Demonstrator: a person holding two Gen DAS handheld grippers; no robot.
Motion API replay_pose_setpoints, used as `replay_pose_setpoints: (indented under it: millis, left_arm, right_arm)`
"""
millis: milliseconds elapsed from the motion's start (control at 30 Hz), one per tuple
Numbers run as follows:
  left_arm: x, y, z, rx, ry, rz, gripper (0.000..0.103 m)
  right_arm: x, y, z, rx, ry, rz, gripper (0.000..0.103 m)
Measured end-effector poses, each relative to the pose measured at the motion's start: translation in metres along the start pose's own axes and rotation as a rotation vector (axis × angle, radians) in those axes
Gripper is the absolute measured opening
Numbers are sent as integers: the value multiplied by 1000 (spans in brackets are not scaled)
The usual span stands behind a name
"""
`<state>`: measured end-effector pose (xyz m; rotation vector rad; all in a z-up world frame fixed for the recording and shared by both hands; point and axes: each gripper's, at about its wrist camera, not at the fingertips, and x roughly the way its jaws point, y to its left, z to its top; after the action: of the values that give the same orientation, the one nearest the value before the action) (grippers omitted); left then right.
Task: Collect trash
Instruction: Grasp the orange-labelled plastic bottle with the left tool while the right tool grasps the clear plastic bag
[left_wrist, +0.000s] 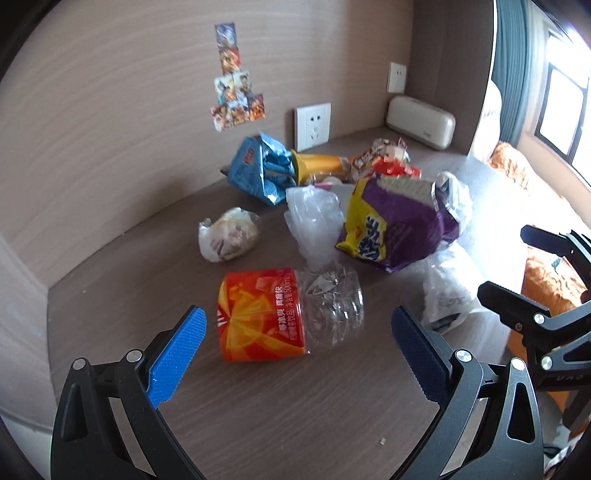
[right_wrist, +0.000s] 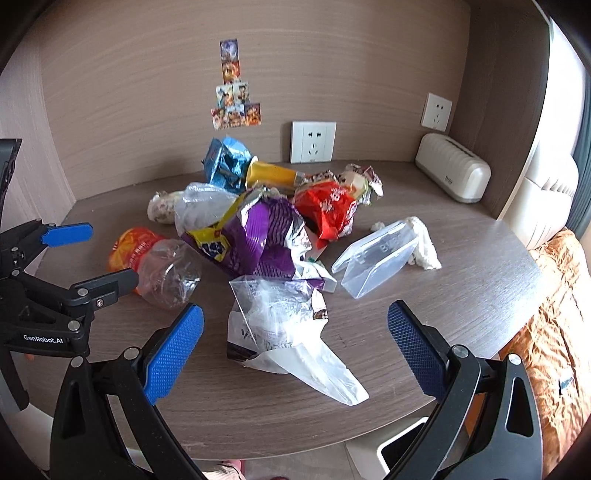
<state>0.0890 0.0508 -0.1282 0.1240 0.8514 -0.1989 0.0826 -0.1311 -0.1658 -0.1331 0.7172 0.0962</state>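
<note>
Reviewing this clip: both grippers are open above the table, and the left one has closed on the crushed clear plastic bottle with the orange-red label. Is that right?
Not quite. The left gripper is open, its blue pads either side of the crushed clear plastic bottle with the orange-red label, which lies on the table, not gripped. The left wrist view shows it. The right gripper is open too.

A lived-in bedroom or dorm-style room is showing here: a wood-grain desk (right_wrist: 461, 295) is sitting in a panelled alcove, with wall sockets (right_wrist: 313, 142) and small picture stickers (right_wrist: 233, 99) on the back panel. An orange blanket (right_wrist: 554, 332) is lying beside the desk, a window (left_wrist: 561, 110) with a curtain is letting in daylight, and snack wrappers (right_wrist: 258, 236) are cluttering the desktop.
</note>
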Motion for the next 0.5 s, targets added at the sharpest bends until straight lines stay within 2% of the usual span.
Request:
replay_pose_setpoints:
  millis: [167,367,500]
  left_arm:
    - [27,5,0,-12,49,-54,99]
    - [45,4,6,18,50,-3,99]
    - [53,-1,8,73,58,38,99]
  right_arm:
    - [20,3,-2,-6,34,-15,100]
    - [39,7,-2,-26,59,-35,100]
    - [48,10,-2,-29,77,-42,100]
